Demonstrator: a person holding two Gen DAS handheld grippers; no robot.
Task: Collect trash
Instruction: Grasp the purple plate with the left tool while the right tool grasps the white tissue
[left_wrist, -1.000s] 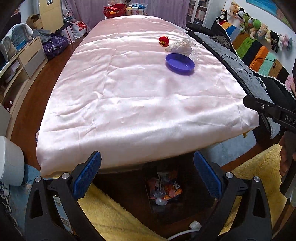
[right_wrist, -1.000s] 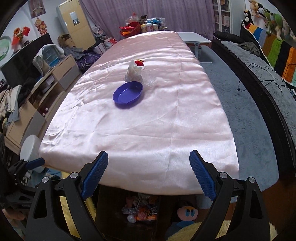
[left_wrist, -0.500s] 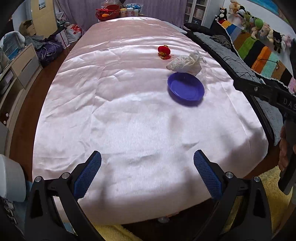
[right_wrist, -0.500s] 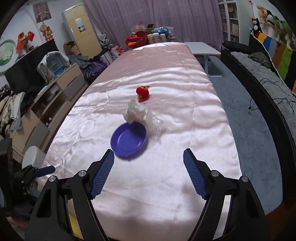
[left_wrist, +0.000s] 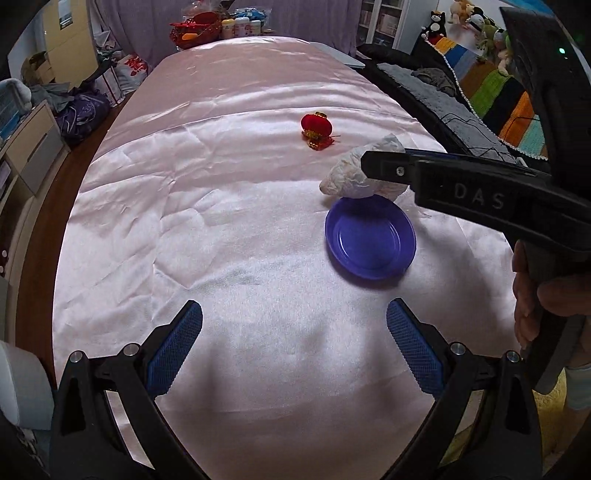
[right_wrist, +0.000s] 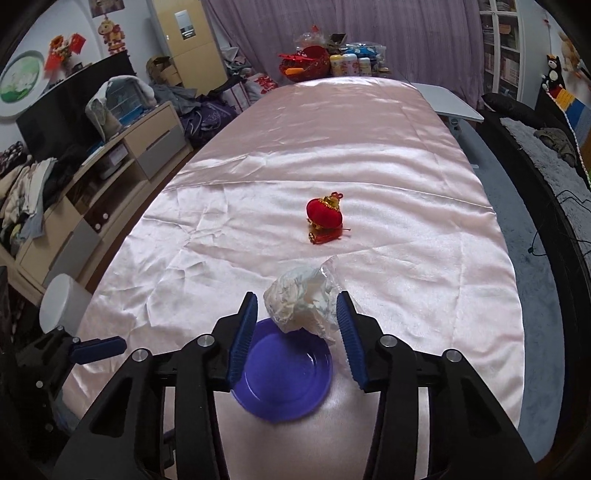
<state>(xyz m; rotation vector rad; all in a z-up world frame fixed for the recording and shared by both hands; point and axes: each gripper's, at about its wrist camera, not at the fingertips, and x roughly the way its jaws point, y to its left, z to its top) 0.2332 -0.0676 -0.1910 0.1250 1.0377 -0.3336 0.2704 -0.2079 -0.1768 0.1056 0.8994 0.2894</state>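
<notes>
The crumpled white wad in clear plastic (right_wrist: 301, 302) lies on the pink satin tablecloth (right_wrist: 332, 155), toward the table's right edge, its near side overlapping the far rim of the purple plate (right_wrist: 284, 384). The right gripper (right_wrist: 295, 325) hangs over the plate with its jaws partly open; the wad sits between the blue pads (right_wrist: 243, 332) at their tips, a narrow gap showing on each side, so nothing is clamped. A red lantern ornament (right_wrist: 324, 214) lies farther up the cloth, well apart. The left gripper (left_wrist: 291, 343) is spread wide and empty above the near end of the tablecloth (left_wrist: 221, 184), the wad (left_wrist: 347, 177) and plate (left_wrist: 369, 240) ahead to its right.
</notes>
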